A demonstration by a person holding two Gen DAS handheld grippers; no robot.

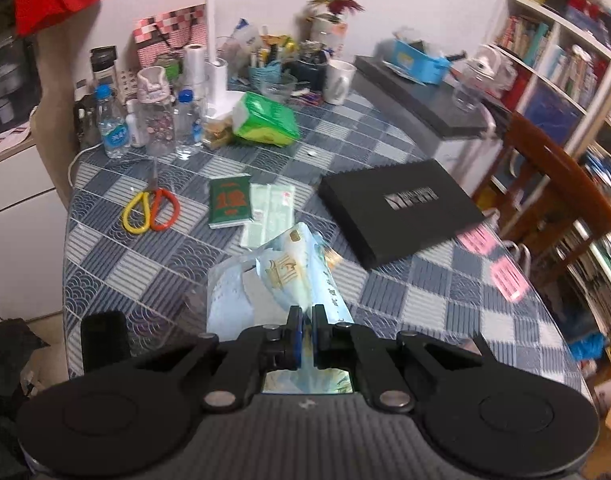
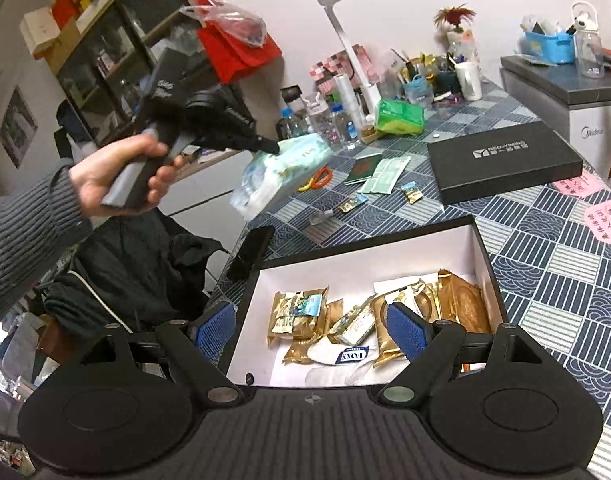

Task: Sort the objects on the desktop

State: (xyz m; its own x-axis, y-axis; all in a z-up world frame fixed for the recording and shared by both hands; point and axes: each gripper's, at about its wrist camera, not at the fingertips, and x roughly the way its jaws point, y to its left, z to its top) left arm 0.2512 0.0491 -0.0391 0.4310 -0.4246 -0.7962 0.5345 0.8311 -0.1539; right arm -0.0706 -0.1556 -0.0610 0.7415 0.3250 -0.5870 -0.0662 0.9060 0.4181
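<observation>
The left tongs (image 1: 308, 322) are seen closed tight on a pale blue-green tissue pack (image 1: 281, 272), which is pinched between the blue-padded fingers (image 1: 296, 336). In the left wrist view the pack is held above the near part of the worktop (image 1: 425, 300), a surface covered in a blue and grey checked cloth. The pack's soft plastic wrapper is crumpled, printed with a gold building motif and dark characters, and a white sheet sticks out at its left. Farther off, yellow-and-orange scissors (image 1: 151, 210) lie to the left, a green booklet (image 1: 229, 202) at the centre and a black box lid (image 1: 401, 210) to the right. A green tissue pack (image 1: 265, 120) is seen at the far side among bottles.

In the right wrist view the right tongs (image 2: 311, 326) are spread wide with nothing between the blue pads (image 2: 405, 326), and they hover over an open black box (image 2: 489, 276) with a white lining. Gold and white snack sachets (image 2: 301, 316) are scattered inside it. At the far left the left tongs (image 2: 271, 146), gripped by a bare hand (image 2: 117, 176), are seen carrying the tissue pack (image 2: 283, 170) in the air beyond the worktop's left edge. A black phone (image 2: 251, 252) lies just beside the box's far left corner, and the black box lid (image 2: 505, 164) lies at the far right.
</observation>
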